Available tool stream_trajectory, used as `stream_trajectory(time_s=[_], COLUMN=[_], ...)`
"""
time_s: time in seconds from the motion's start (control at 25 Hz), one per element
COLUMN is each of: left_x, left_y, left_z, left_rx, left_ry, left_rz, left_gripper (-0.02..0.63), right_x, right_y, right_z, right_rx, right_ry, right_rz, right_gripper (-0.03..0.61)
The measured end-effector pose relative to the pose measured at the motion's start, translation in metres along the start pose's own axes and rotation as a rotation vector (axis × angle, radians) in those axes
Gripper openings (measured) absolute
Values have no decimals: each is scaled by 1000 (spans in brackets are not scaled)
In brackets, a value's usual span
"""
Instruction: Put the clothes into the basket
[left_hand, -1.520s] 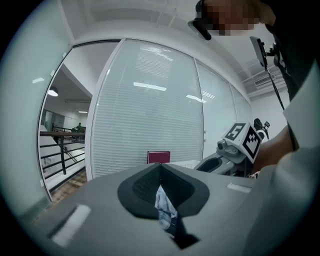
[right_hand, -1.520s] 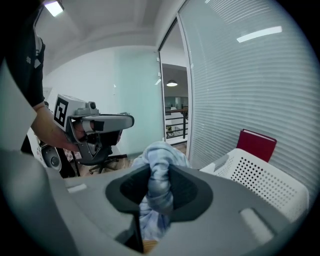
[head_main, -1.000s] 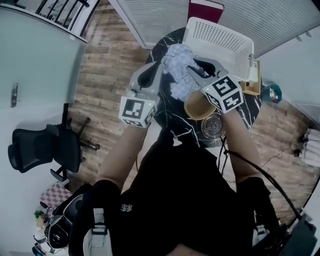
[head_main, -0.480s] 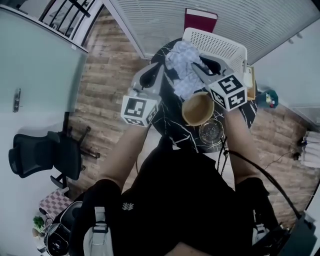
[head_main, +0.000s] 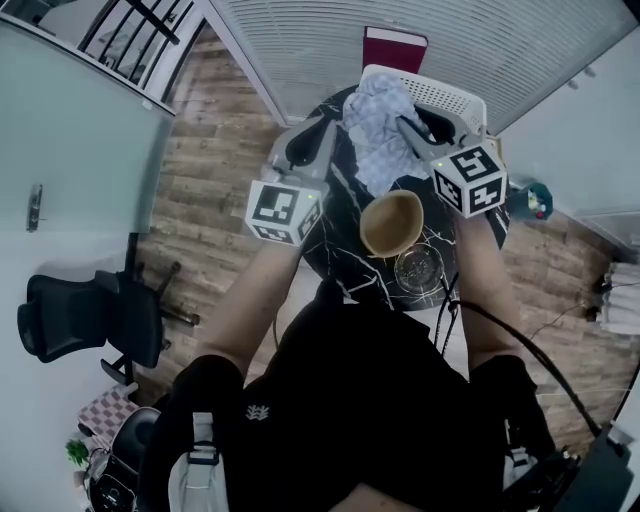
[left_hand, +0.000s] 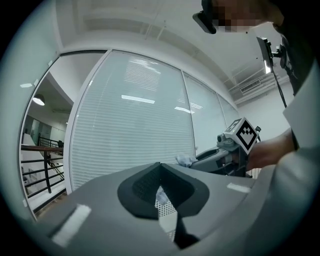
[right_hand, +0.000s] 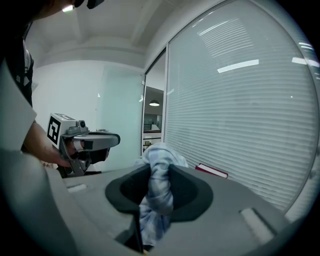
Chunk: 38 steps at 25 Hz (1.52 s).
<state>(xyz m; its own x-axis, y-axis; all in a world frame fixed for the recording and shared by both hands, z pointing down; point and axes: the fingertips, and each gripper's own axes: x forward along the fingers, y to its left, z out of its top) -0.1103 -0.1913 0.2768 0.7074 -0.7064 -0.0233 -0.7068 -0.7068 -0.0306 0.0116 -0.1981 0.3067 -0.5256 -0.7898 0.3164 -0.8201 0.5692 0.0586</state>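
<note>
A pale blue checked cloth hangs bunched over the near rim of the white perforated basket at the far side of the round black table. My right gripper is shut on the cloth, which fills the space between its pads and drapes down below the right gripper. My left gripper is level, just left of the cloth, with its jaws drawn together. In the left gripper view only a thin slit shows at the left gripper, with a pale scrap behind it. I cannot tell whether that scrap is pinched.
A wooden bowl and a glass dish sit on the table's near half, under my right arm. A red book lies behind the basket by the blinds. An office chair stands on the wood floor at the left.
Both grippers have risen and moved away from me toward the basket, carrying the cloth with them. The wooden bowl, partly covered before, now shows whole.
</note>
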Motion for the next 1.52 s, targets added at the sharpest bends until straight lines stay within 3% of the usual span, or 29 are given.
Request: stream_trajectory(time_s=[1.04,1.52], left_x=[104,108], left_y=[-30,-27], left_z=[5,11], left_rx=[10,10], left_ry=[7,-7], left_rz=[-82,-84], left_gripper=[6,6], right_x=[-23,-23], right_y=[-124,-132], right_z=[19,41], right_rx=[4,-21], right_ry=[-61,-84], right_rz=[-153,-171], right_gripper=[115,115])
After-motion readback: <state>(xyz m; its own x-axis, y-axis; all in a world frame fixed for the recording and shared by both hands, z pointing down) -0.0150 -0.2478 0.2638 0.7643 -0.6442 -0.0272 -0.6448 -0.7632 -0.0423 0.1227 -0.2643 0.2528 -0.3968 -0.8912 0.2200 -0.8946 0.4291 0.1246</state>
